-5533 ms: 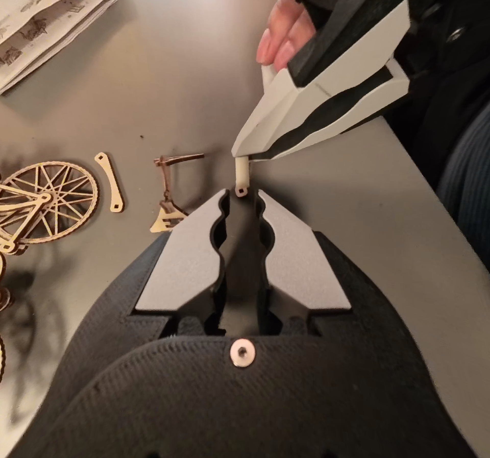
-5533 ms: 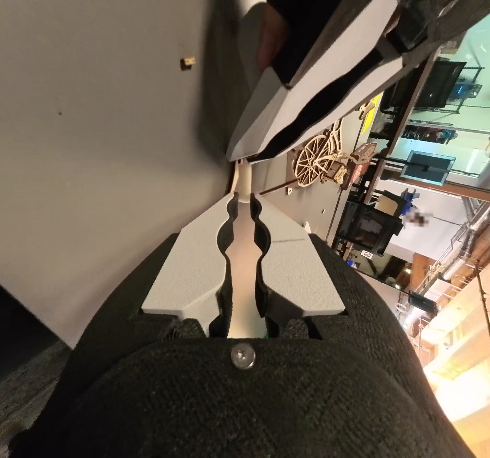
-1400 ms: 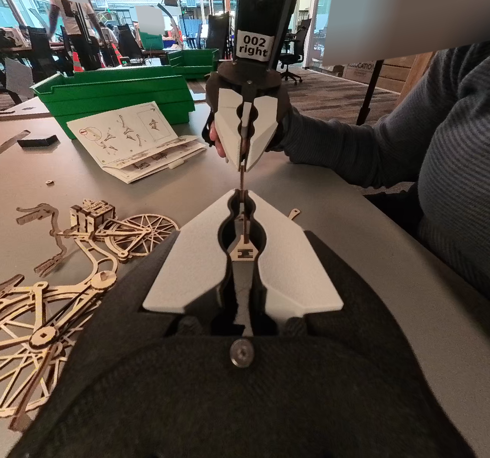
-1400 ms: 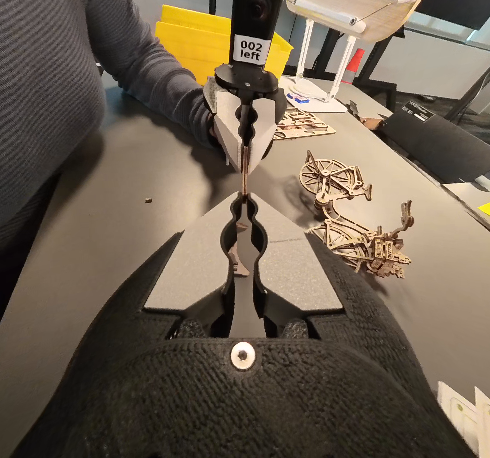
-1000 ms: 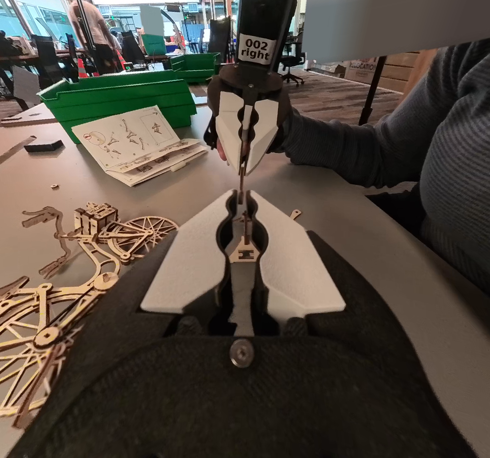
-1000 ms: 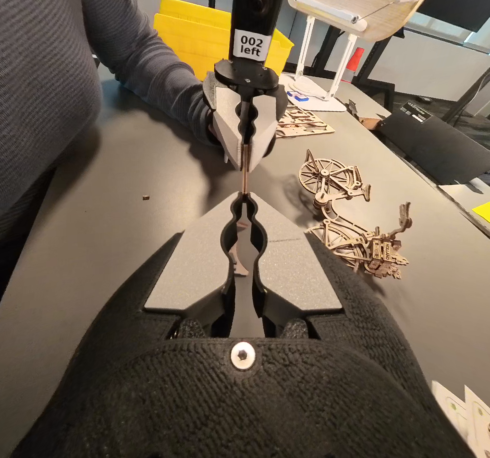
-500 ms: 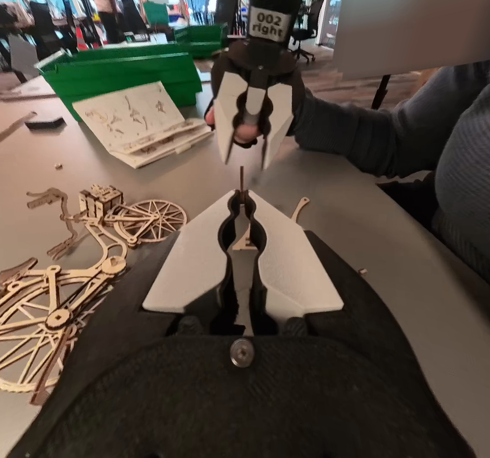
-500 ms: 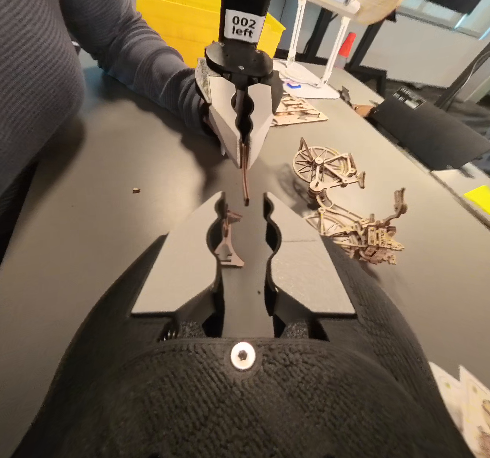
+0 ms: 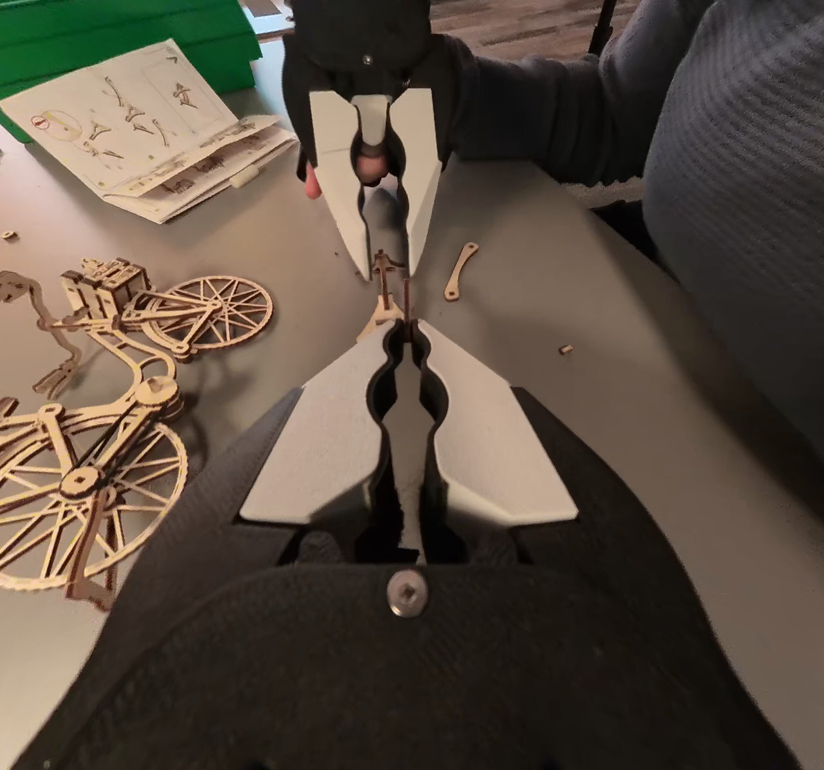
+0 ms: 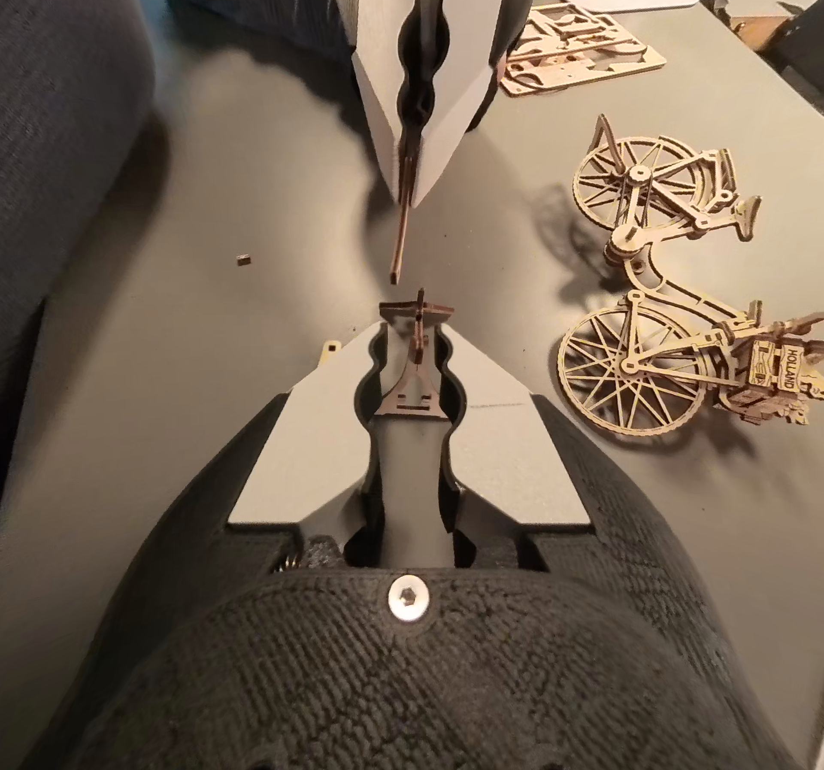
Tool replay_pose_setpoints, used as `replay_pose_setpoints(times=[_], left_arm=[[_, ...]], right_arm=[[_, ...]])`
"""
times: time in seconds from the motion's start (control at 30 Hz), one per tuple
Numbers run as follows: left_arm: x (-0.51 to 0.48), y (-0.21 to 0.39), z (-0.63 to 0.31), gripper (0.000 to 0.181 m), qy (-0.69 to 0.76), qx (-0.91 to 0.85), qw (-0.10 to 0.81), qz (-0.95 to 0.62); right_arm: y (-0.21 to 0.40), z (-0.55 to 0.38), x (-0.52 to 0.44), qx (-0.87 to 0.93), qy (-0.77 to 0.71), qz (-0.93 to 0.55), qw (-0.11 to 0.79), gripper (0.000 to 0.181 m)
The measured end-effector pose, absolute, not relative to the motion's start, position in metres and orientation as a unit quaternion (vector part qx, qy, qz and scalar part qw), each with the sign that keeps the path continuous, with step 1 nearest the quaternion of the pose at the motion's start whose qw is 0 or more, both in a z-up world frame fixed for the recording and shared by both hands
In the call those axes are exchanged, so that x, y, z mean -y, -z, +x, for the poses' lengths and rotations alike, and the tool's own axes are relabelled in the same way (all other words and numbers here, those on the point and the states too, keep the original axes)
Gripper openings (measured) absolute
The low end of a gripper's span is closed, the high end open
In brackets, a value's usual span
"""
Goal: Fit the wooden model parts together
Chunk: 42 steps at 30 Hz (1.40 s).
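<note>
My left gripper (image 9: 406,324) is shut on a thin dark wooden strip (image 9: 406,300) that sticks out past its tips. In the right wrist view this gripper (image 10: 406,202) hangs at the top with the strip (image 10: 400,240) pointing down. My right gripper (image 10: 414,325) is open and low over the grey table (image 10: 223,347). A small wooden fork-and-handlebar assembly (image 10: 412,374) lies between its fingers. In the left wrist view the right gripper (image 9: 390,275) faces mine, open, with the assembly (image 9: 383,298) just below its tips. The strip's end hovers a little short of the assembly.
A part-built wooden bicycle (image 9: 133,347) lies left of my left gripper and shows in the right wrist view (image 10: 646,325). A loose curved strip (image 9: 459,271), a tiny wooden bit (image 9: 565,349), an instruction booklet (image 9: 147,137), green bins (image 9: 111,13) and a part sheet (image 10: 579,53) are around. My hands' fingertips stand some 6 cm from each other. From either gripper's tips it is about 10 cm to the tiny wooden bit (image 9: 565,349). It turns up in the right wrist view (image 10: 239,265) as well.
Both grippers held the strip end to end a second ago. The right gripper then opened and let it go. Both have dropped toward the table, and the assembly now lies between the right fingers.
</note>
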<state>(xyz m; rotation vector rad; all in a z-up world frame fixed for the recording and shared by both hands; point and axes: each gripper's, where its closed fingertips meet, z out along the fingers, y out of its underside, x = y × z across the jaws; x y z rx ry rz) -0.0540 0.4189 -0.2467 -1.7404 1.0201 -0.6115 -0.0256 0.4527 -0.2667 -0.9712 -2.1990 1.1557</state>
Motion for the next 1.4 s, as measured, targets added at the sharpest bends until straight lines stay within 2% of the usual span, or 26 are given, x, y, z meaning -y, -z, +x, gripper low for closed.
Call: replay_pose_setpoints(times=[0.2,0.77,1.4], left_arm=[[-0.424,0.252,-0.061,0.002,0.238,-0.407,0.485,-0.737],[-0.426,0.268,-0.063,0.002,0.223,-0.411,0.436,-0.769],[-0.43,0.268,-0.064,0.002,0.227,-0.389,0.438,-0.778]], right_arm=[[0.276,-0.028,-0.451,0.807,-0.412,-0.364,0.217,0.007],[0.277,-0.029,-0.452,0.804,-0.412,-0.372,0.211,0.006],[0.276,-0.031,-0.454,0.8,-0.411,-0.382,0.215,0.006]])
